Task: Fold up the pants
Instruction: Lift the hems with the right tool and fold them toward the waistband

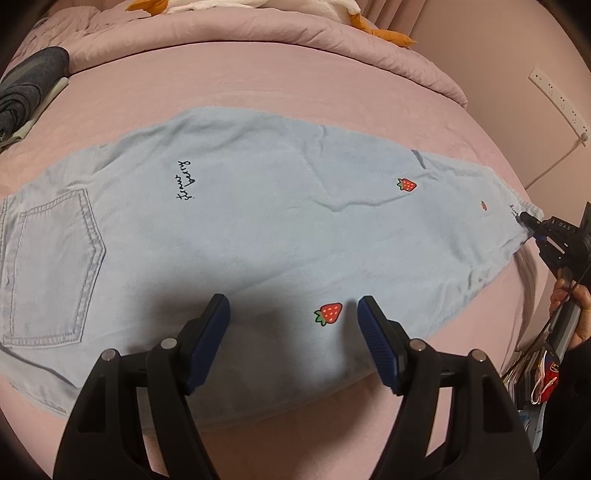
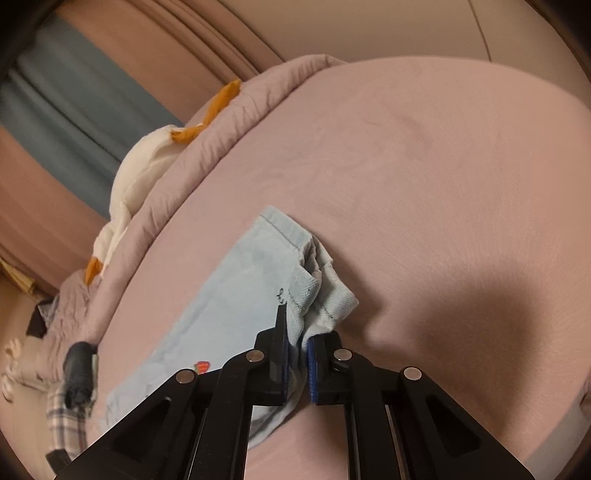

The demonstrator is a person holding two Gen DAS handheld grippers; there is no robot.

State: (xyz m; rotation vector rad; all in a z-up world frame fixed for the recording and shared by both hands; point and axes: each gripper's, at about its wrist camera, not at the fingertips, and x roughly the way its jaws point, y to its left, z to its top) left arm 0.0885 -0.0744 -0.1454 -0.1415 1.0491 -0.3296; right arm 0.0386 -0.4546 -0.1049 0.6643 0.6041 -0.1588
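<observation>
Light blue pants (image 1: 258,221) with red strawberry prints lie flat across the pink bed (image 1: 295,88), back pocket at the left, leg hems at the right. My left gripper (image 1: 293,314) hovers open over the near edge of the pants, one strawberry between its blue pads, touching nothing. In the left wrist view my right gripper (image 1: 526,219) sits at the hem end on the far right. In the right wrist view my right gripper (image 2: 297,332) is shut on the bunched hem of the pants (image 2: 236,295), and the cloth rises a little off the bed (image 2: 424,184).
A folded pink quilt (image 1: 258,40) and a white and orange plush toy (image 1: 221,5) lie at the head of the bed. Dark grey clothing (image 1: 26,85) rests at the far left. A power strip (image 1: 557,99) hangs on the wall. A person's hand (image 1: 576,310) shows at the right.
</observation>
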